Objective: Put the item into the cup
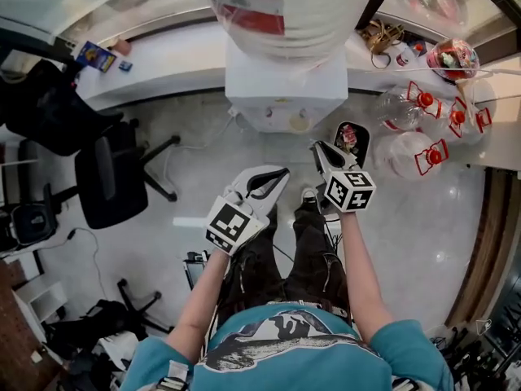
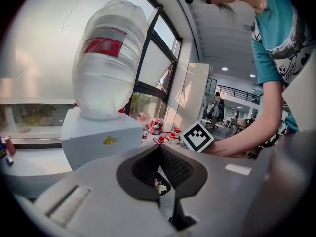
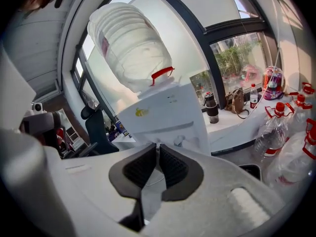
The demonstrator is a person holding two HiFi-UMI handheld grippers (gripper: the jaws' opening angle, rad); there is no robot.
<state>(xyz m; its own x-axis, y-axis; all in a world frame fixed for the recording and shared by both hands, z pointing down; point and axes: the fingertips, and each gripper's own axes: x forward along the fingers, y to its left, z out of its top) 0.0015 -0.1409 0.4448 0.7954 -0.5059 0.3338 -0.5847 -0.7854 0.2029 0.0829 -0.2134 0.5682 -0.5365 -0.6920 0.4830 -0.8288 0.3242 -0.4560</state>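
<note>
Person standing on a pale glossy floor [image 1: 203, 149], facing a white water dispenser [image 1: 285, 92] with an inverted bottle [image 1: 293, 6], set against a white window-side tabletop [image 1: 163, 63]. Left tool [image 1: 282, 174] and right tool [image 1: 319, 148]: jaws together, nothing clamped. Black office chair [image 1: 110, 177] at left; black bin [image 1: 362, 133] and red-capped jugs [image 1: 411, 155] at right. The item and the cup cannot be identified

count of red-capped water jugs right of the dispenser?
3: first jug next to the dispenser; second jug nearer the person; third jug further right. Others may be hidden at the right edge.
</note>
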